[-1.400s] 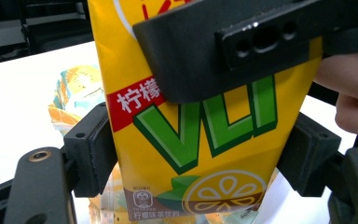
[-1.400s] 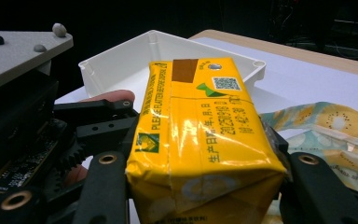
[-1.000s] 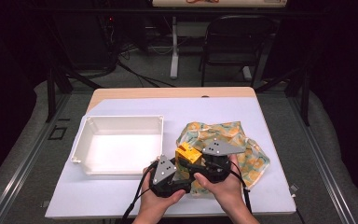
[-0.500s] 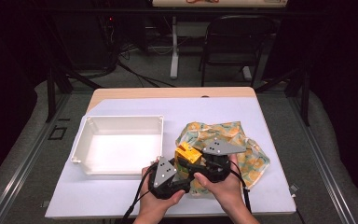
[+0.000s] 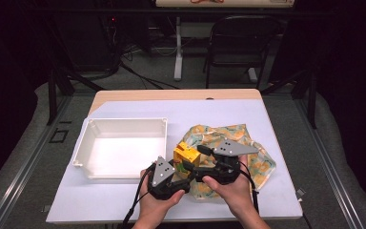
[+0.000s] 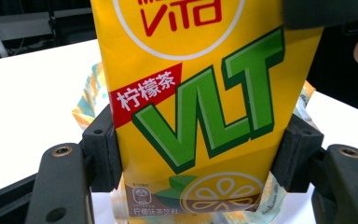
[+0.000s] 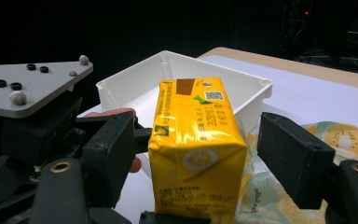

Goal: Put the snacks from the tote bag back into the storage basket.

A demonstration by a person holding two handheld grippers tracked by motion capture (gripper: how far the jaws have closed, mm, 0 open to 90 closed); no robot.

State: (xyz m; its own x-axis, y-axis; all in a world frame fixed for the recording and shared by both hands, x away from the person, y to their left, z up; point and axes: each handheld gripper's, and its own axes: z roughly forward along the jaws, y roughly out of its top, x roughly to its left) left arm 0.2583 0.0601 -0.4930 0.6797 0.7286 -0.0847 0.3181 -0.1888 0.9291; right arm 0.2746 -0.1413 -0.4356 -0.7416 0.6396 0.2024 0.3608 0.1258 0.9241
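The left gripper (image 5: pixel 177 168) is pinching the yellow lemon-tea carton (image 5: pixel 186 156) upright at frame centre; the right gripper (image 5: pixel 201 168) is standing spread around it, white plastic tray (image 5: pixel 95 138) lying upper left.

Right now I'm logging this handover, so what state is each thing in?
Drink carton: upright, clamped between the left gripper's jaws.
Left gripper: shut on the carton.
Right gripper: open, jaws either side of the carton.
White tray: empty.
Patterned cloth: crumpled under the carton.
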